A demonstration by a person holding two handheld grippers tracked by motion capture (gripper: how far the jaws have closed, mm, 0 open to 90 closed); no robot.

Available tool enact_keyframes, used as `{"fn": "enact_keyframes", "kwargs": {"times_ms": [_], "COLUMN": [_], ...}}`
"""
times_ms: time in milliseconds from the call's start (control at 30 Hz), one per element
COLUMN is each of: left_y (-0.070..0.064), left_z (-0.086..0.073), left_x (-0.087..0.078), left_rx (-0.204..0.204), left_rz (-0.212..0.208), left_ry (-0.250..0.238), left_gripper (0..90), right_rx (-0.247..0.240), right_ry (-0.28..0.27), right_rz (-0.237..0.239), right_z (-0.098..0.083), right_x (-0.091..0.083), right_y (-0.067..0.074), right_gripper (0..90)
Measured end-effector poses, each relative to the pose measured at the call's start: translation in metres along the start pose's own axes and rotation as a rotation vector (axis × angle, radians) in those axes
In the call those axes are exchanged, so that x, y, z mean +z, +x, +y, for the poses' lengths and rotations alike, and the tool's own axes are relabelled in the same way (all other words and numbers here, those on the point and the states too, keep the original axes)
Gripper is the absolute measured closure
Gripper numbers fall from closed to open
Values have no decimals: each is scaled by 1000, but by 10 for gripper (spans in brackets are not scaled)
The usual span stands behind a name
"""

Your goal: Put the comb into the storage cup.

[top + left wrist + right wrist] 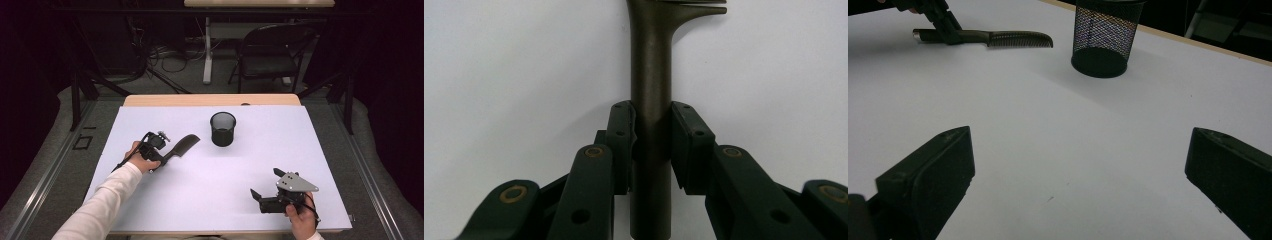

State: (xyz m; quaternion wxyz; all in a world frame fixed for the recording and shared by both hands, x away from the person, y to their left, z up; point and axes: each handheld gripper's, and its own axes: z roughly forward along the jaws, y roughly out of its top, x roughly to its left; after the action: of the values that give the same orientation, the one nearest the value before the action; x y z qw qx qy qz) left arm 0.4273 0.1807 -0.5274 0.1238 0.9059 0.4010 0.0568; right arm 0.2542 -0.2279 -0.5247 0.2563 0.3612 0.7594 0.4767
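A desk (220,200) with a white top and a pale wooden far edge stands on grey carpet (45,165). Beyond it, a black folding chair (267,55) sits beside the white leg (207,50) of a second, light-wood table (259,3) at the back. Black cables (160,55) lie tangled on the floor to the left of that leg. Dark metal struts (75,95) rise at either side. The surroundings are dim and nearly black, while the desk top is evenly lit.
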Motion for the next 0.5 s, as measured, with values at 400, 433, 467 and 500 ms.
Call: {"fn": "enact_keyframes", "kwargs": {"times_ms": [400, 433, 467, 500], "left_y": [0, 0, 0, 0], "left_z": [0, -1, -1, -1], "left_x": [-2, -2, -3, -3], "left_rx": [-4, -6, -7, -7], "left_rz": [2, 0, 0, 0], "left_ry": [-7, -7, -7, -7], "left_gripper": [722, 722, 722, 722], "right_rx": [-2, -4, -4, -4], "right_ry": [3, 2, 1, 1], "right_rz": [-1, -1, -1, -1], "right_z": [0, 0, 0, 0], "right_x": [0, 0, 0, 0], "right_y": [0, 0, 0, 0], "right_gripper": [0, 0, 0, 0]}}
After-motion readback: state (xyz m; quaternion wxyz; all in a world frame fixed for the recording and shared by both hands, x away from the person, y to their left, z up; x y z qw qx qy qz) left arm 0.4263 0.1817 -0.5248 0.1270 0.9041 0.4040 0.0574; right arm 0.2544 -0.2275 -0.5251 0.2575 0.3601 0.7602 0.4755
